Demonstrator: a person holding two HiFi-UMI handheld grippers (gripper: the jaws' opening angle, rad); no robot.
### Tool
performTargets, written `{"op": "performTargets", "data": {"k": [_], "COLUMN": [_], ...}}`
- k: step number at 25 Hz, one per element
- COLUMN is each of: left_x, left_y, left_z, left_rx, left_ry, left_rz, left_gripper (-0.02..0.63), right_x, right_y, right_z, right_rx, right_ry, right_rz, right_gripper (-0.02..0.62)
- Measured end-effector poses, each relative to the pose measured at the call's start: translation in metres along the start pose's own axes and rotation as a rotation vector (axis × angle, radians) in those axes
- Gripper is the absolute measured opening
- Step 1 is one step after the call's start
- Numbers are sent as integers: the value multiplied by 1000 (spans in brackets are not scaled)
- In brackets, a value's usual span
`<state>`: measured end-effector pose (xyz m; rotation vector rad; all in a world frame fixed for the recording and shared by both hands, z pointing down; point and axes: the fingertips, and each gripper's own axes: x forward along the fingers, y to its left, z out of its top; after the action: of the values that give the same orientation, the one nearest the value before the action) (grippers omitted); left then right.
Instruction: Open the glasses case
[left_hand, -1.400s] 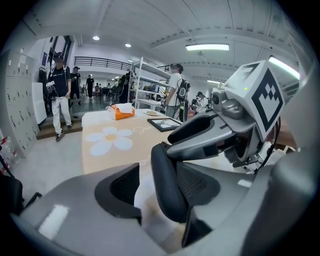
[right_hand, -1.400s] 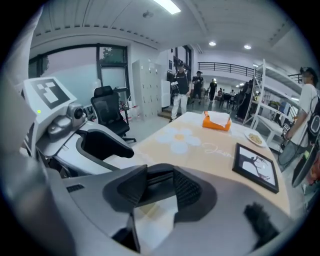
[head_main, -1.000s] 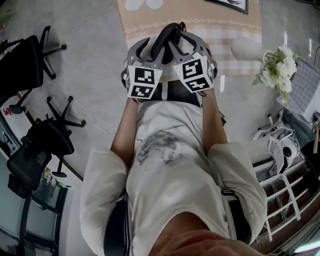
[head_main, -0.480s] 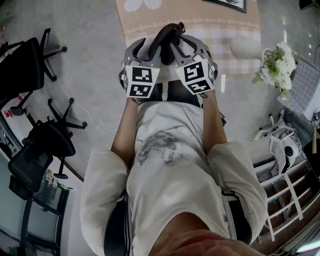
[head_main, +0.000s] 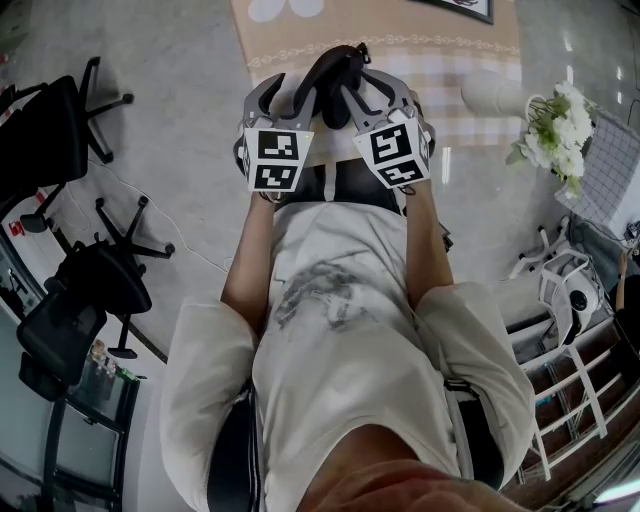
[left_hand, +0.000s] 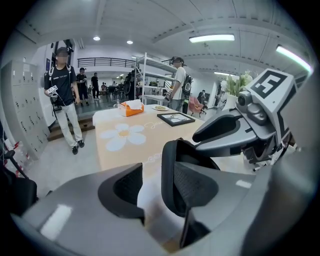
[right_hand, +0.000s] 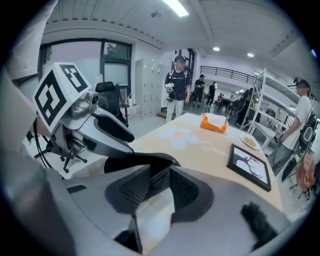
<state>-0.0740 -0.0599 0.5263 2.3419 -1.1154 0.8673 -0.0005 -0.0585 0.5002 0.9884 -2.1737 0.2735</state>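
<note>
Black case (left_hand: 166, 167), held up over the near end of the table (left_hand: 112, 155). Left gripper (left_hand: 152, 172): fingers spread. The case shell lies against its right finger (left_hand: 197, 187); its left finger (left_hand: 125, 187) is clear of the case, with cloth (left_hand: 150, 150) showing in the gap. Right gripper (right_hand: 160, 175): jaws have just been closing, tips pinching the case's edge. The cloth is beige with a daisy print. Further along the table are a framed picture (right_hand: 249, 167), then an orange box (right_hand: 214, 122) and a plate (right_hand: 248, 142). Beyond the table a person (right_hand: 178, 85) stands, with others behind and shelving (right_hand: 260, 100) to the right.
</note>
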Motion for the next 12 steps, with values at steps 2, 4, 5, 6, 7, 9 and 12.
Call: {"op": "performTargets", "data": {"k": [2,4,5,6,7,9,12], "left_x": [0,0,0,0,0,1,1], "left_y": [2,3,4,4,5,6,8], "left_z": [-1,0,1,2,2,2,1], "left_rx": [-5,-7,-4,-3,-3,-7,-12], "left_ry": [2,0,-2,-4,-4,-4,-5], "left_rz": [4,3,1,0,-1,-1,1], "left_gripper": [207,206,206,206,206,206,206], "right_x": [0,0,0,0,0,0,0], "right_y": [0,1,1,1,1,0,1], "right_z": [-1,-2,-2,-3,-3,-3,-3], "right_rx": [-1,1,2,4,7,14,19], "right_ry": [-2,-4,-6,-8,-11,-16,-22], "right_rz": [0,0,0,1,2,3,3], "right_gripper": [135,135,133,134,133,133,133]}}
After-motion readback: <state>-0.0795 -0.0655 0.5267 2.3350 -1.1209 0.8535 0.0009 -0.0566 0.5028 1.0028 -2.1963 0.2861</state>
